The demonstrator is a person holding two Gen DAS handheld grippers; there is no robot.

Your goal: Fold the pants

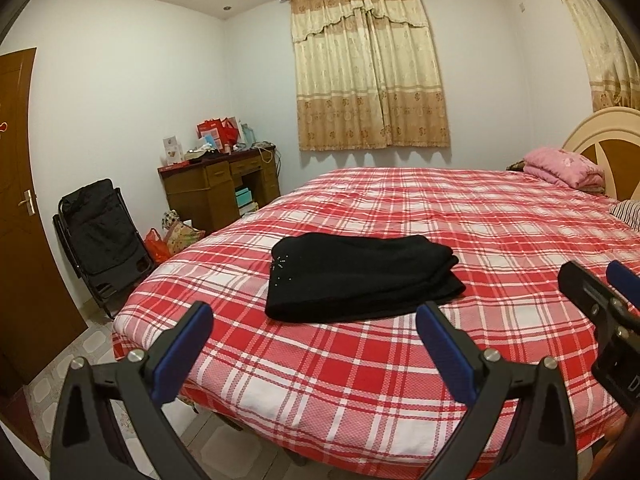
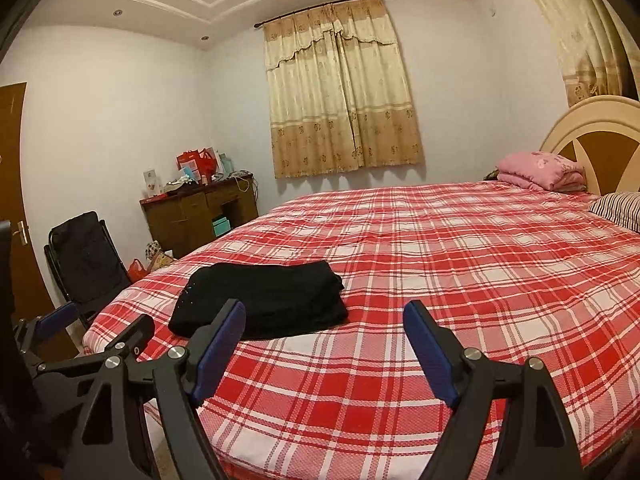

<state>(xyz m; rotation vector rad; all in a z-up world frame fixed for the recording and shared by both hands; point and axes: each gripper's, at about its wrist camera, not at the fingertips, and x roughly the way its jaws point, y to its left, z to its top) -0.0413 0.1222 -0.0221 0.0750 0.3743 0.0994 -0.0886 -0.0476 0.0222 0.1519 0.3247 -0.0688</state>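
Sitting folded on the red plaid bed, the black pants are done. Left gripper and right gripper both gape wide, holding nothing, just short of them.

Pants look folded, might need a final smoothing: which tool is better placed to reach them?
Left. The black pants lie straight ahead of the open left tool; from the open right tool they sit off to its left.
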